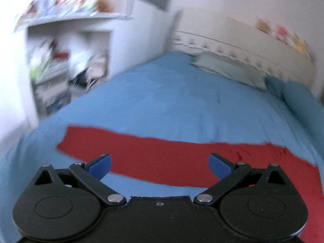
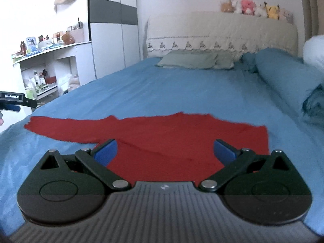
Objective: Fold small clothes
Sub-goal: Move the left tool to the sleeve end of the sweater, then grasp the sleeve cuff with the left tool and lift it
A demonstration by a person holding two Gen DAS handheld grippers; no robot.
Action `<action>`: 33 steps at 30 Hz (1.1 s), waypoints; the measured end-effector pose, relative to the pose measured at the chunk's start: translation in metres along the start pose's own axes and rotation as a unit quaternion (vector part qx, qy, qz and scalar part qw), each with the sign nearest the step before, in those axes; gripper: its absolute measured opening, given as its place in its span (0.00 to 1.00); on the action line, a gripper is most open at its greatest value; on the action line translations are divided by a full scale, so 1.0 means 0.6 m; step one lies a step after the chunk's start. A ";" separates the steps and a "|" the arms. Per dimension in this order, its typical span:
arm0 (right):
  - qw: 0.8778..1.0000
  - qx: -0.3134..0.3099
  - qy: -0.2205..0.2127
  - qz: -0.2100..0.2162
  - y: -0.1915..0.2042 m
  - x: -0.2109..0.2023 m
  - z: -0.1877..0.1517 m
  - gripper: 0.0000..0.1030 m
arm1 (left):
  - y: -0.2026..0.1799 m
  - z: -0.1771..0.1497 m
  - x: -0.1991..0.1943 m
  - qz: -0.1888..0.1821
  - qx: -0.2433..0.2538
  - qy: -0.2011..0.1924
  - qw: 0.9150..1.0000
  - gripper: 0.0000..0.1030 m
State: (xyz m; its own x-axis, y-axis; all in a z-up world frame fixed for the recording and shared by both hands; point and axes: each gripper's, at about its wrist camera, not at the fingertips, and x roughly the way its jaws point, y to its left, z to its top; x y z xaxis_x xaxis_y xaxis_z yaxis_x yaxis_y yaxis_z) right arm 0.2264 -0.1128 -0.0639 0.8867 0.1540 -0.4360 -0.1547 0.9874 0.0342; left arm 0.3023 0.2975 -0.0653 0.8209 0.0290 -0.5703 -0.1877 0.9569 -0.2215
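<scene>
Red cloth (image 2: 162,139) flat near bed (image 2: 182,93) edge, open sheet beyond, left gripper (image 1: 160,163) and right gripper (image 2: 165,151) both wide, empty, only right view shows plush toys (image 2: 255,8).

Left wrist view: low over bed (image 1: 182,101), angled down toward headboard (image 1: 232,32), blurred | Right wrist view: low over bed, same heading, sharp | Shared: red garment (image 2: 162,137) close ahead, blue sheet, headboard, shelf unit (image 2: 50,64) at left
</scene>
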 end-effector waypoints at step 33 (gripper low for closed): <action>0.997 0.036 0.059 -0.022 0.068 0.125 -0.073 1.00 | 0.107 0.079 0.146 0.019 -0.100 -0.052 0.993 0.05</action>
State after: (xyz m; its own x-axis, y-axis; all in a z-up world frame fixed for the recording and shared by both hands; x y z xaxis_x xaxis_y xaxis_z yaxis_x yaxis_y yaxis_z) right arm 0.2674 -0.0627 -0.1346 0.8335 0.1100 -0.5414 -0.0815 0.9937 0.0764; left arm 0.3876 0.3753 -0.0921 0.8602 0.1045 -0.4992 -0.3155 0.8780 -0.3599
